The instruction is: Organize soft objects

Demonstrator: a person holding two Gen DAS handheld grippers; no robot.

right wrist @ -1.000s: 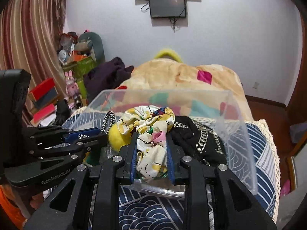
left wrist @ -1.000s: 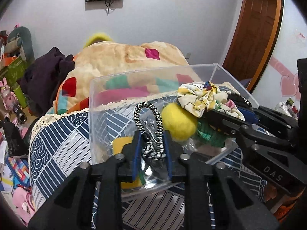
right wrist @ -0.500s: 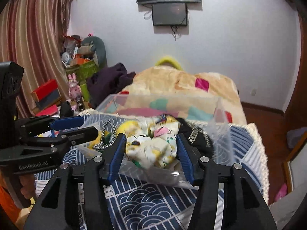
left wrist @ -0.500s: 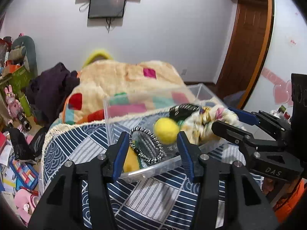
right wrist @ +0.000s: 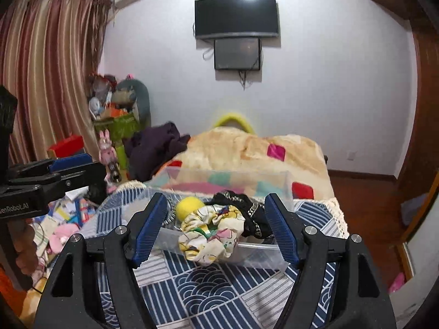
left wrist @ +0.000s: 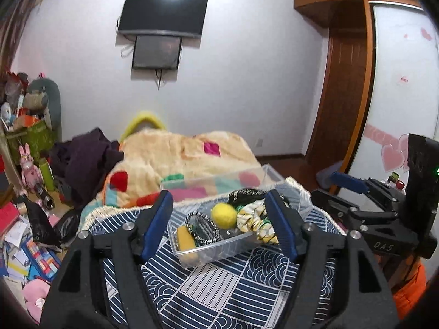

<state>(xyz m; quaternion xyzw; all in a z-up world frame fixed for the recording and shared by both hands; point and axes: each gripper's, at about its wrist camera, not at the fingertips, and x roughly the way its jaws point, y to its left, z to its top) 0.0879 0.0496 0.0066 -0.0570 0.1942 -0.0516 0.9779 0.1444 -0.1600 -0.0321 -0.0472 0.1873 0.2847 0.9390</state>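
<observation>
Right now I have both grippers hanging above the near edge of the bed, and both are empty. My left gripper has its jaws spread wide, the blue pads well apart with nothing between them but the view of the clear plastic bin beyond; my right gripper is spread just as wide and grips nothing either. The bin sits on the navy-and-white patterned bedspread, toward the near end of the bed, with the cream patchwork blanket heaped behind it. Inside the bin, from the left wrist view, I see a yellow ball roughly in the middle, a black-and-white braided hair tie just to its left, and a flat yellow piece at the bin's near left corner, partly under that tie. The floral scrunchie is draped over the bin's near rim, part inside and part hanging down the outside wall, touching the ball's side. Behind it a black scrunchie with a chain trim lies in the bin's right part. From the right wrist view I can see my left gripper off to the left edge, clear of the bin. A dark purple garment lies bunched at the bed's far left edge, and a wall-mounted TV hangs above the far end.
</observation>
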